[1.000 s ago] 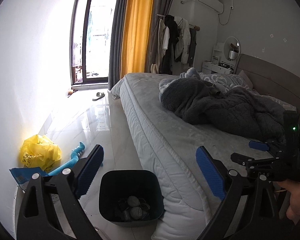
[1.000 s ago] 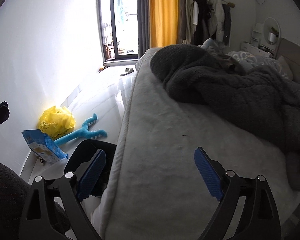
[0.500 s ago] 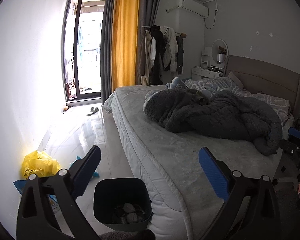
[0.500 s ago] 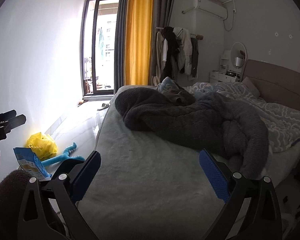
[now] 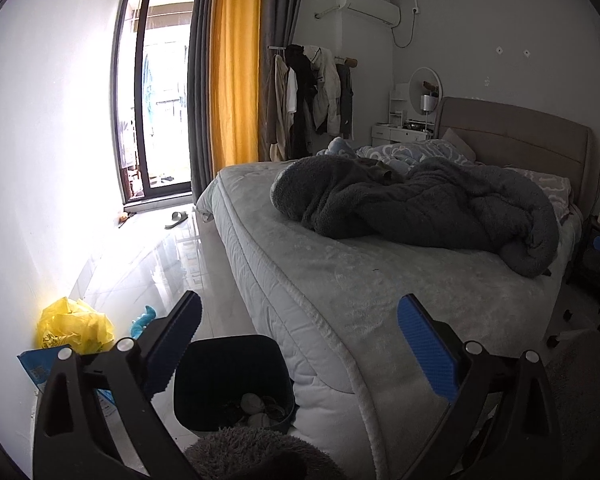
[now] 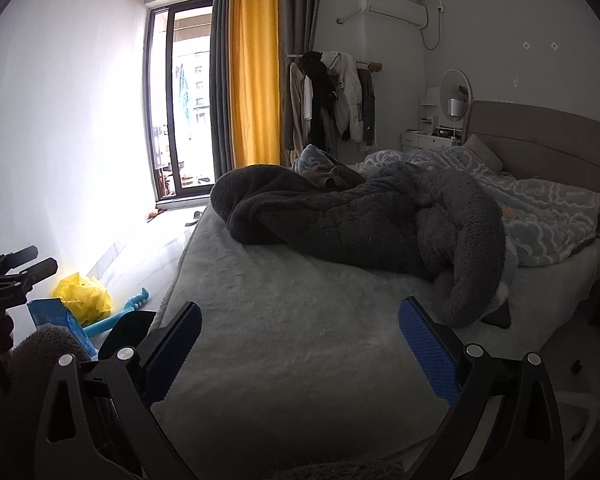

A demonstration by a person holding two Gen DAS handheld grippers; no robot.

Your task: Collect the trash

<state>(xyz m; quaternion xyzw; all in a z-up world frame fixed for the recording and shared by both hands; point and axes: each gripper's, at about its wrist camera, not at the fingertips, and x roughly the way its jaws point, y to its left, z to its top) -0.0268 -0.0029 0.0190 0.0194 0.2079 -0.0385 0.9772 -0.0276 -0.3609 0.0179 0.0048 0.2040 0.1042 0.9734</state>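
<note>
Trash (image 5: 260, 410), crumpled pale wads, dark bin (image 5: 232, 380)

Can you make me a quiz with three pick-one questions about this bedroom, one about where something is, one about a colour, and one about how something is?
1. Where is the dark bin?
A. on the bed
B. on the floor beside the bed
C. by the glass door

2. What colour is the crumpled bag by the wall?
A. yellow
B. red
C. green

3. How is the left gripper?
A. shut on a bag
B. shut on nothing
C. open and empty

Answers: 1 B, it stands on the tiles against the mattress side. 2 A, it is bright yellow. 3 C, its blue pads stand wide apart, nothing between them.
</note>
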